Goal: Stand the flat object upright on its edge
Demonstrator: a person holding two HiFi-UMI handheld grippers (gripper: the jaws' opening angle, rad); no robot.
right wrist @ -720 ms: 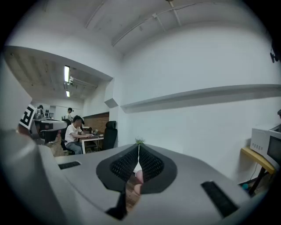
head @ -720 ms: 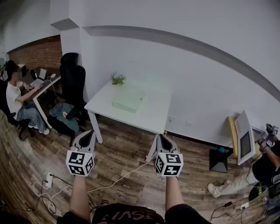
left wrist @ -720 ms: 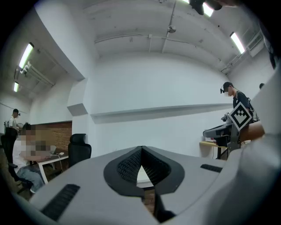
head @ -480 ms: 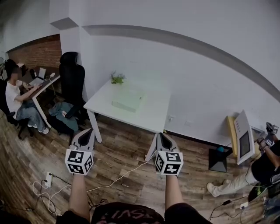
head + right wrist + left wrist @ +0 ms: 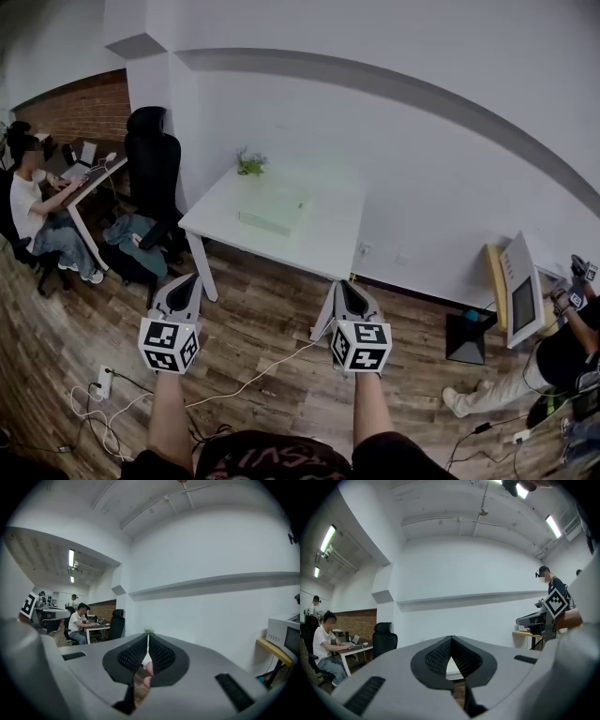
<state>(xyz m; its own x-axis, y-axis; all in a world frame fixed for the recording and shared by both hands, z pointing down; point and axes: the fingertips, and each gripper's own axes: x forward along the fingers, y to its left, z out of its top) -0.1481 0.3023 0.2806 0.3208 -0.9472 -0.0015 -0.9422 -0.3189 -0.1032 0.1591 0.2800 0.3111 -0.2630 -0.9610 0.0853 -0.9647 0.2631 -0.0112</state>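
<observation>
A pale green flat box (image 5: 274,214) lies flat on the white table (image 5: 328,251), a good way ahead of me across the wood floor. A small green plant (image 5: 250,166) stands at the table's far left corner. My left gripper (image 5: 189,281) and right gripper (image 5: 344,291) are held level side by side, well short of the table, both shut with nothing between their jaws. In the left gripper view the jaws (image 5: 450,640) meet at the tips, with the table edge (image 5: 453,668) behind them. In the right gripper view the jaws (image 5: 147,638) line up under the plant (image 5: 148,631).
A black office chair (image 5: 153,159) stands left of the table, beside a desk where a person (image 5: 33,211) sits. Another person (image 5: 567,347) stands at the right near a yellow stand with a white appliance (image 5: 520,295). Cables (image 5: 253,380) and a power strip (image 5: 103,382) lie on the floor.
The head view has shifted slightly, so the table sits a little higher in the picture. Both grippers stay shut in about the same place.
</observation>
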